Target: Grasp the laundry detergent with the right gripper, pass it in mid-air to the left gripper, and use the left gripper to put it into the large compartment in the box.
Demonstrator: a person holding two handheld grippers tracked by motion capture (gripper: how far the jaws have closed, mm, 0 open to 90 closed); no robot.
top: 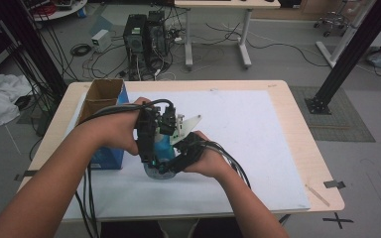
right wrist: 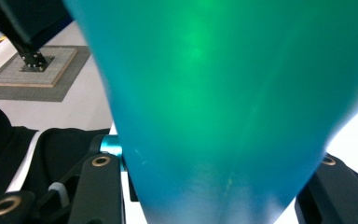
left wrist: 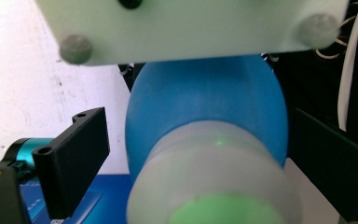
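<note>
A blue bottle (top: 161, 148) with a frosted white cap (left wrist: 214, 177) is held above the white mat near the middle of the table. In the left gripper view my left gripper (left wrist: 196, 121) straddles the cap end. Its left jaw stands a small gap away from the bottle, its right jaw close beside it. The right gripper (right wrist: 214, 163) has the bottle's body (right wrist: 223, 93) pressed between its jaws. From above, the left gripper (top: 151, 134) comes in from the left and the right gripper (top: 181, 156) from the right, and both hands crowd the bottle.
An open cardboard box with blue sides (top: 101, 99) stands at the table's left, just behind my left hand. The white mat (top: 258, 134) covers most of the tabletop. The right gripper's pale plate (left wrist: 191, 28) hangs over the bottle. Computers and cables lie on the floor beyond.
</note>
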